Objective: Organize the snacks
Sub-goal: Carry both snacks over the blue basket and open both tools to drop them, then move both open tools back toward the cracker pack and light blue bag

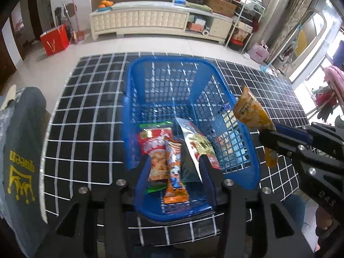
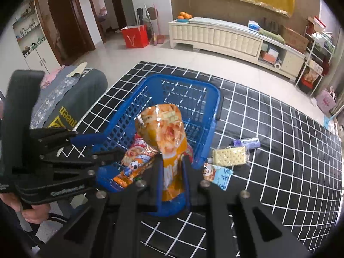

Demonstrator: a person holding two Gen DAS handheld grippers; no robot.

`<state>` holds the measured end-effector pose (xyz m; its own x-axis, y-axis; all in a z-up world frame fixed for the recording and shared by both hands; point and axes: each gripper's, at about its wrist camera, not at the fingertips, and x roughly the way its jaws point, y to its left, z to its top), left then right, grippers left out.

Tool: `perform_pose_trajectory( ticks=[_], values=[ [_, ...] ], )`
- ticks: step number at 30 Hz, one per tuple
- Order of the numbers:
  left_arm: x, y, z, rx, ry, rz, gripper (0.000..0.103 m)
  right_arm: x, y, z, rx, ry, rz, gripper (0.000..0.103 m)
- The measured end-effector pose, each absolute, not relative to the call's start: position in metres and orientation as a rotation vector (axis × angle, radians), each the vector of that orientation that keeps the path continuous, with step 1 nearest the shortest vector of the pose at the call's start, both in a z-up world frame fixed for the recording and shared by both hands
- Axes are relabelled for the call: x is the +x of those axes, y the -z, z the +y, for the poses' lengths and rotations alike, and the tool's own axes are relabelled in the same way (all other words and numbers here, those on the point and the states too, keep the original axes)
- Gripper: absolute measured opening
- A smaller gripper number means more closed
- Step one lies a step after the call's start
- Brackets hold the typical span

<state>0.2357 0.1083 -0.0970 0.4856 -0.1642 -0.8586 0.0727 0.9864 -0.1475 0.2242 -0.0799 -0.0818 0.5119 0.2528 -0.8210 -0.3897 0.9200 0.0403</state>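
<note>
right gripper (image 2: 172, 161) pinching orange snack bag (image 2: 163, 129), left gripper (image 1: 175, 161) apparently empty

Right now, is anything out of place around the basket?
Yes. Three snacks lie outside the blue basket on the checked cloth to its right: a cracker pack, a light-blue packet and a small purple packet. The right gripper holds an orange snack bag above the basket, not yet dropped.
</note>
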Motion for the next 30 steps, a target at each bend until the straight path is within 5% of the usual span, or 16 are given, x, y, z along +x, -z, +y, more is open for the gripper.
perform_pose_trajectory(
  ticks=[15,18,21,30],
  values=[
    [0.249,0.086,0.138,-0.105,0.109,1.018,0.049,0.276,0.100,-0.050,-0.232,-0.385,0.967,0.021],
    [0.254,0.090,0.139,-0.106,0.098,1.023,0.049,0.277,0.101,-0.048,-0.247,-0.380,0.957,0.047],
    [0.257,0.092,0.135,-0.104,0.088,1.033,0.049,0.270,0.101,-0.053,-0.245,-0.369,0.948,0.063],
    [0.245,0.067,0.105,-0.104,0.115,1.014,0.049,0.250,0.069,-0.097,-0.158,-0.345,0.905,0.070]
  ],
)
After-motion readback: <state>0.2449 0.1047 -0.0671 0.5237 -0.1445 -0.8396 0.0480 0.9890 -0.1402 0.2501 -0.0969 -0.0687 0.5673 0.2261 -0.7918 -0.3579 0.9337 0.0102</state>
